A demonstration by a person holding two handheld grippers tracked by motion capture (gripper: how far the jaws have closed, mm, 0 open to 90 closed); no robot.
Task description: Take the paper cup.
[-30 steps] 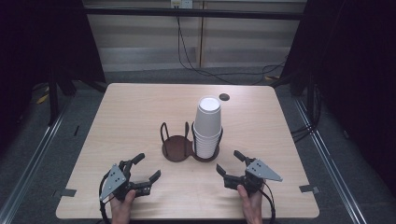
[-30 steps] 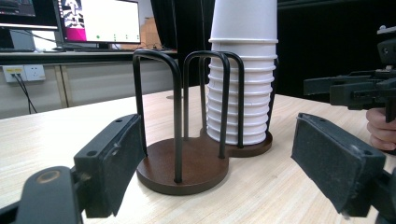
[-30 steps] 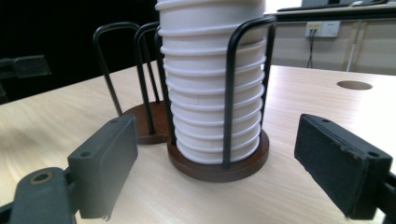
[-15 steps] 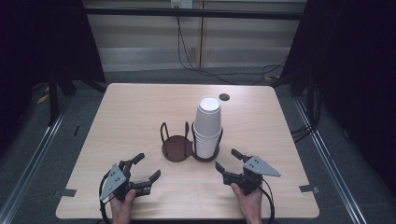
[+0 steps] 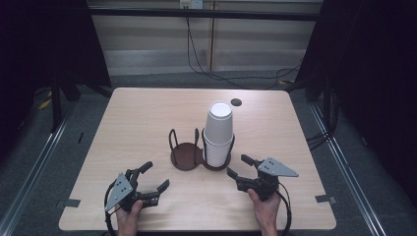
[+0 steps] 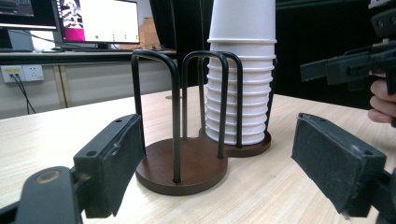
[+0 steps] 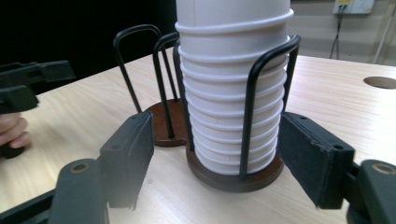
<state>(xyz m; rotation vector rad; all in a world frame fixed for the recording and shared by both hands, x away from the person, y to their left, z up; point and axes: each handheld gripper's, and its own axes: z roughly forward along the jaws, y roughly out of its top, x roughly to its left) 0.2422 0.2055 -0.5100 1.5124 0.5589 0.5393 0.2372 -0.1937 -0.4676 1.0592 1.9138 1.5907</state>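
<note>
The left gripper point(image 5: 154, 178) sits near the table's point(image 5: 137, 123) front-left edge, held in a hand point(image 5: 129, 219). Its jaws stand wide apart, holding nothing, and point toward the holder point(image 5: 187, 156). In the left gripper view the gripper point(image 6: 233, 172) frames the holder point(image 6: 182, 163), well short of touching it.

The holder stands upright at the table centre: two round brown bases joined side by side, each ringed by black wire loops. The left base is bare. The right base carries the cups point(image 5: 218, 132), a white nested stack, upside down, rising well above the loops.

The right gripper point(image 5: 239, 167) lies just right of the cups, held in a hand point(image 5: 265, 211), jaws spread and empty. In the right gripper view the gripper point(image 7: 215, 158) flanks the cups point(image 7: 233, 84) on both sides without contact.
</note>
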